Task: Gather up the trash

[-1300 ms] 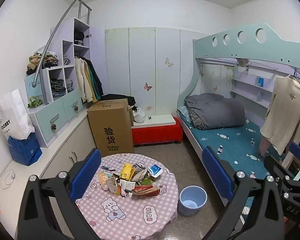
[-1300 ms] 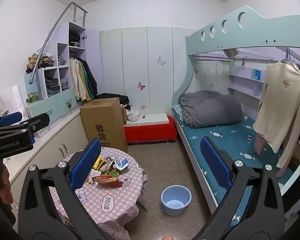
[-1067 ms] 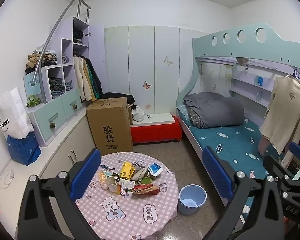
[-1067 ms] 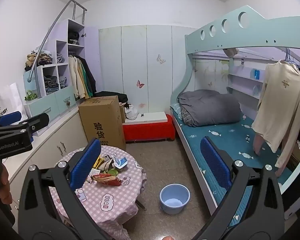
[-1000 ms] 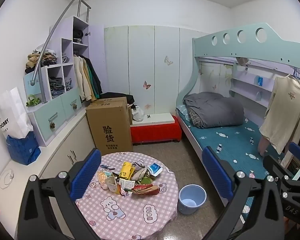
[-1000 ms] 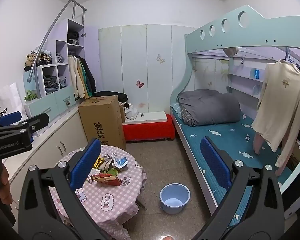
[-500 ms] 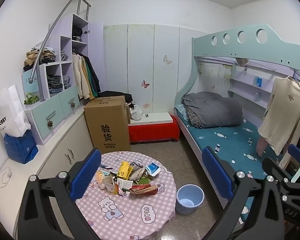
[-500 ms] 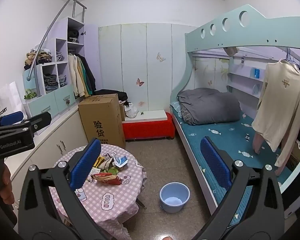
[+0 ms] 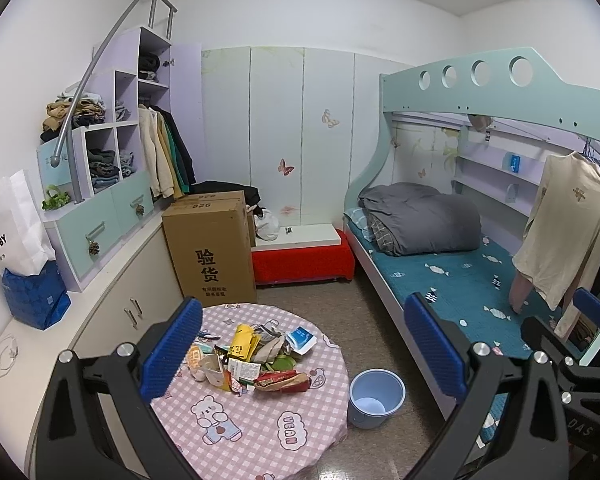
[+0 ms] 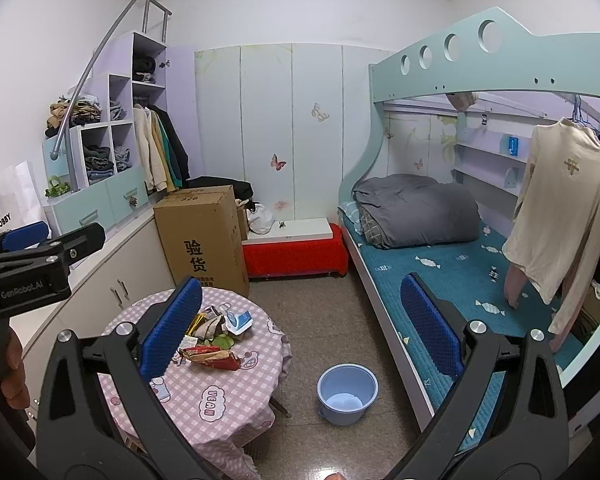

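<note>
Both grippers hang high above a child's bedroom, the left gripper (image 9: 300, 344) and right gripper (image 10: 300, 328) each spread wide and empty. Below them, a heap of snack wrappers (image 9: 256, 356) and cartons litters a round bench (image 9: 260, 432) draped in pink checked cloth. Just beside it on the floor stands a blue bucket (image 9: 376, 398), nothing inside that can be made out. Beyond, a tall cardboard box (image 9: 210, 248) rests against the cabinets, closed.
</note>
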Tool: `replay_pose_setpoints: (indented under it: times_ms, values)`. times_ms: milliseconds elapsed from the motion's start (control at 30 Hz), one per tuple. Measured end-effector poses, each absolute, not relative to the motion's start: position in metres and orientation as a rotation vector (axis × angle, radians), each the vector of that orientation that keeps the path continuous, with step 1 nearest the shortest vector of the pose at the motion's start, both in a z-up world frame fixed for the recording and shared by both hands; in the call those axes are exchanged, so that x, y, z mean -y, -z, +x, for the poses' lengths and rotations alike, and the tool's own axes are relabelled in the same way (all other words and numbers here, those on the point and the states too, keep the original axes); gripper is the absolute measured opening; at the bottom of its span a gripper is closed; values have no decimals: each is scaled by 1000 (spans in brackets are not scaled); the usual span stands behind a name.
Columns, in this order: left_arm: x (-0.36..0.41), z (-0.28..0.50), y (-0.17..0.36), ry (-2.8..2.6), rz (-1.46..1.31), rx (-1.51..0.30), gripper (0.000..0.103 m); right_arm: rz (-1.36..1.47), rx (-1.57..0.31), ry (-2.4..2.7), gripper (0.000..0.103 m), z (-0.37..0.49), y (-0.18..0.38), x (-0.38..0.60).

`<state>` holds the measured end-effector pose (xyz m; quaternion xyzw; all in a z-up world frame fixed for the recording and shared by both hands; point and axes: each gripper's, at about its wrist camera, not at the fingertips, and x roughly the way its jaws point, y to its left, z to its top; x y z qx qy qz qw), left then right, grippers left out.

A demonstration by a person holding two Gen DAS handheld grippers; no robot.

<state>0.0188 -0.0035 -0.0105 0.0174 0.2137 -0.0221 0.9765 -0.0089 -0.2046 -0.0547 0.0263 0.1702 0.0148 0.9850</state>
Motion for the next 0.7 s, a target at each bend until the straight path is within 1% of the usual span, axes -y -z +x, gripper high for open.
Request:
replay_pose_setpoints:
  times_ms: [700]
  values:
    - [9, 30, 17, 57, 36, -443, 99, 54, -363, -18, 97, 3, 58, 208]
